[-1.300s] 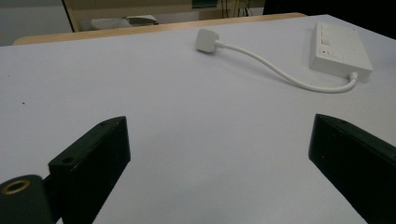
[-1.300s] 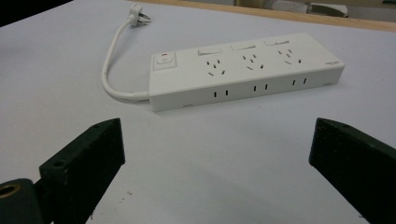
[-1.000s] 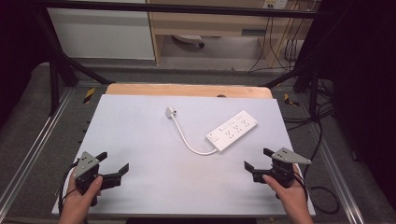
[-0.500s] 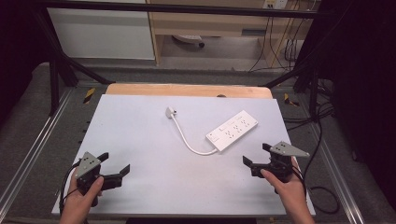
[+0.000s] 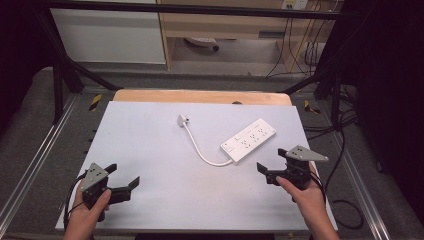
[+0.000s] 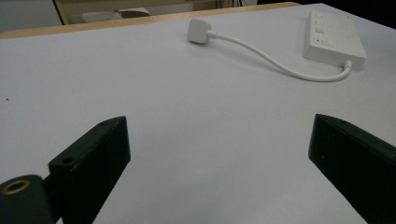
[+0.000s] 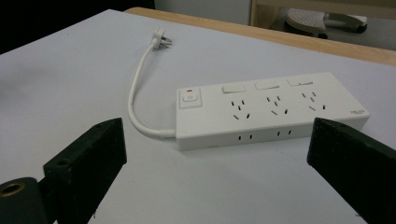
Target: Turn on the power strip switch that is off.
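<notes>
A white power strip [image 5: 248,140] lies on the white table [image 5: 150,135] at the right of centre, with its short cable curling left to a white plug [image 5: 182,120]. The right gripper view has the power strip [image 7: 271,109] close ahead, sockets up, and the plug [image 7: 159,38] farther off. My right gripper [image 5: 273,161] is open, just in front of the strip and apart from it. At the front left my left gripper [image 5: 122,176] is open over bare table. From there the plug [image 6: 200,32] and the power strip [image 6: 332,39] lie far ahead.
A wooden strip [image 5: 200,96] runs along the table's far edge. Metal rails [image 5: 35,155] flank the table on both sides. Cables [image 5: 345,150] hang off to the right, and a shelf unit [image 5: 225,30] stands behind.
My right gripper has moved a little forward and left, toward the power strip. The left gripper has barely shifted.
</notes>
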Demonstrator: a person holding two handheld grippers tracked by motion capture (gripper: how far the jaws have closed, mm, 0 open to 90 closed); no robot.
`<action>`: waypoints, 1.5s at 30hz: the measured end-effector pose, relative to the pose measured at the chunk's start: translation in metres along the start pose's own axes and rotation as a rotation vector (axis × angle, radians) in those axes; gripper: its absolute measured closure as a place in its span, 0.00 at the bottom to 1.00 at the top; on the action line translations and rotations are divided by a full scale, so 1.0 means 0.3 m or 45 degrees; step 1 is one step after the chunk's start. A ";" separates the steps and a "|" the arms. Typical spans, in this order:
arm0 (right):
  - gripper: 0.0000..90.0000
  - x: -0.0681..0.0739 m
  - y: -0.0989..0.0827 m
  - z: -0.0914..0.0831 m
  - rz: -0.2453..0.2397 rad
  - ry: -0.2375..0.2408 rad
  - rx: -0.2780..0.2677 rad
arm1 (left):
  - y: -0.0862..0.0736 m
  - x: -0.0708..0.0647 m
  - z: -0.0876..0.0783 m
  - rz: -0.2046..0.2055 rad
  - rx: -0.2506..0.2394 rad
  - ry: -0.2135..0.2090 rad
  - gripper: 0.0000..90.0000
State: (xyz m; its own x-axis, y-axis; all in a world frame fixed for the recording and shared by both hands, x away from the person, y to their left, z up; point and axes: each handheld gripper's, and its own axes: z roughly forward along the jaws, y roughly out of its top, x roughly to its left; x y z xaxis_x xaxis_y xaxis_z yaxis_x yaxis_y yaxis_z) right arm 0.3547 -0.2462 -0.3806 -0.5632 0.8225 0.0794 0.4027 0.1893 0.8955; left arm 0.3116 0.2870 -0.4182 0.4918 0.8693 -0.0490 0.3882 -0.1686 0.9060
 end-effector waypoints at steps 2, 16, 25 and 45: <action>0.06 0.001 0.007 0.003 -0.001 -0.005 -0.006 | 0.000 0.000 0.002 0.005 0.002 0.000 0.06; 0.05 -0.001 0.048 0.024 -0.006 0.008 0.008 | -0.002 -0.004 0.004 0.010 0.009 -0.016 0.06; 0.04 -0.004 0.088 0.040 -0.011 0.026 0.013 | -0.004 -0.004 0.006 0.012 0.021 -0.015 0.06; 0.04 -0.005 0.151 0.112 -0.039 0.024 0.014 | -0.008 -0.011 0.016 0.017 0.051 -0.035 0.06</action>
State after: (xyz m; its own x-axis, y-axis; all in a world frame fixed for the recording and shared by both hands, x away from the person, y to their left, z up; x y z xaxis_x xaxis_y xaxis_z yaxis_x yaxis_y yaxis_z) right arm 0.3980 -0.2208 -0.3548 -0.5886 0.8061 0.0604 0.3929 0.2200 0.8929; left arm 0.3130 0.2823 -0.4223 0.5182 0.8539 -0.0488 0.4121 -0.1993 0.8891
